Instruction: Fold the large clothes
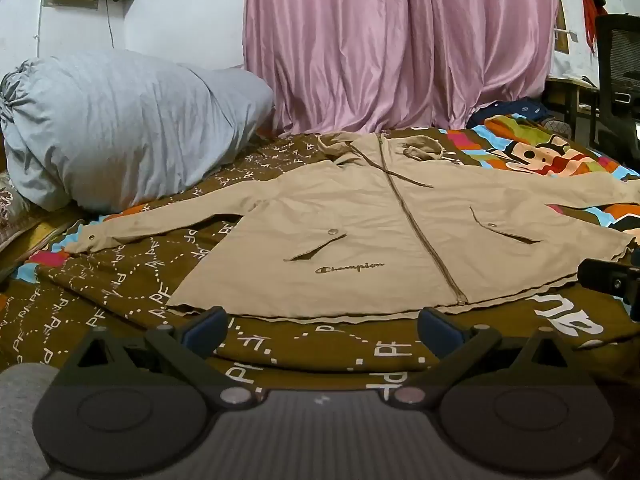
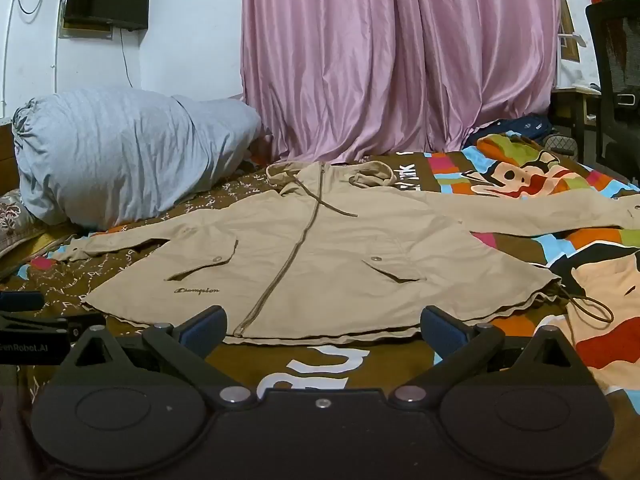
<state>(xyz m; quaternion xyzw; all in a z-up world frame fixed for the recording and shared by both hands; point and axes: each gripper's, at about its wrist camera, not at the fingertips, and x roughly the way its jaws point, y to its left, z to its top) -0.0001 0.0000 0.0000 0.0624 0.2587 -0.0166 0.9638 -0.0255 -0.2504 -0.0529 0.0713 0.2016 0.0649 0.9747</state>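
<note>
Here both claws hang tilted slightly downward just short of the hem, apart from it. The left gripper and the right gripper are spread wide with nothing between the fingers. The tan jacket lies flat, front up, on the patterned bedspread, zipper running from hem at 6 o'clock to hood at 12, sleeves out toward 9 and 3.

Jacket right sleeve cut off by frame edge, left-wrist view.
</note>
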